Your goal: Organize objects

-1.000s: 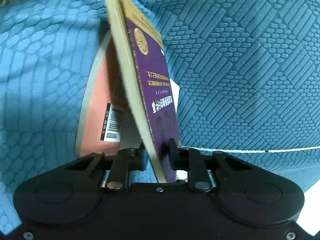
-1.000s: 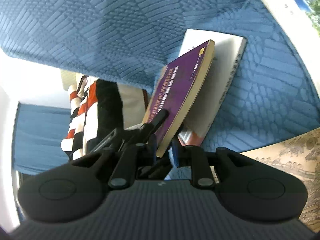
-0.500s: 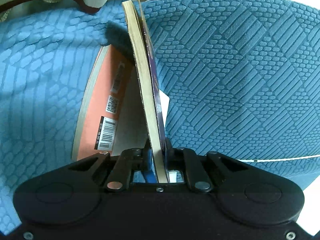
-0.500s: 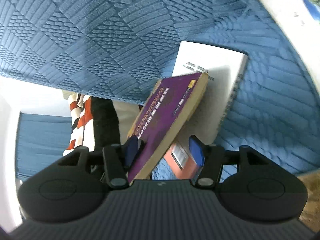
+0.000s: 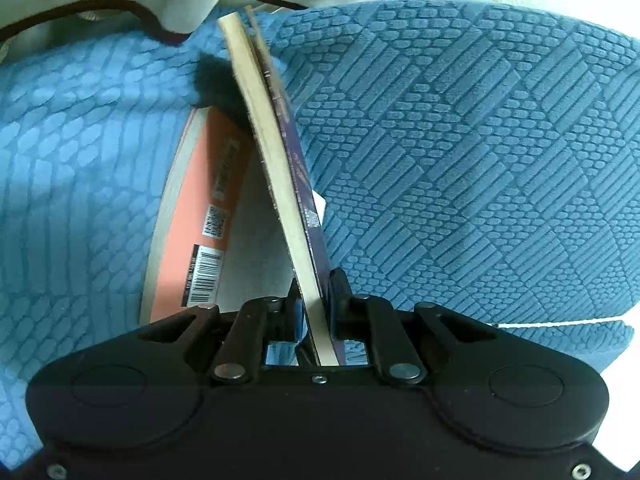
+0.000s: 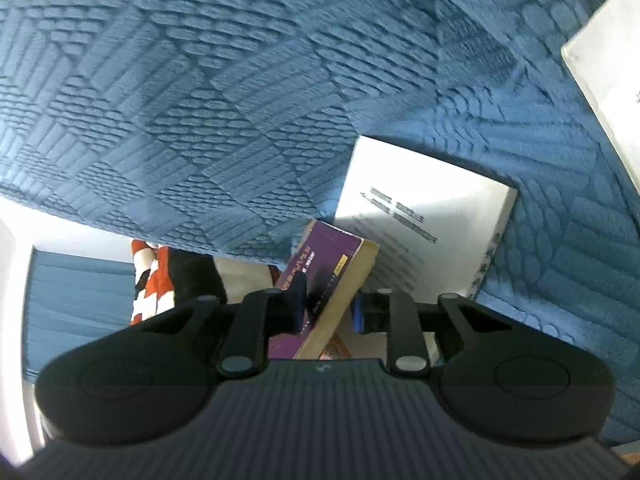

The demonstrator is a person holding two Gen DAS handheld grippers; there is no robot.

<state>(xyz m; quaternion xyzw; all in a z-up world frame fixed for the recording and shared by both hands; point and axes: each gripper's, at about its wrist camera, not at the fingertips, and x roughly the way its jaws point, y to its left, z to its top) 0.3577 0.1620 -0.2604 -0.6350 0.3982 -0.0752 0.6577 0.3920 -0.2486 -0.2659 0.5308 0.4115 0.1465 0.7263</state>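
We see a blue quilted cover [image 5: 460,152] spread over the surface, its fabric stitched in blocks of ribbed bars and oval pebbles [image 6: 224,120]. A book with a salmon-orange and white cover [image 5: 188,220] lies flat on it, barcode facing up; in the right wrist view the same book shows its white part with printed lines [image 6: 420,232]. Another white-covered book or sheet [image 6: 608,80] lies on the cover near the right edge of that view, well apart from the first.
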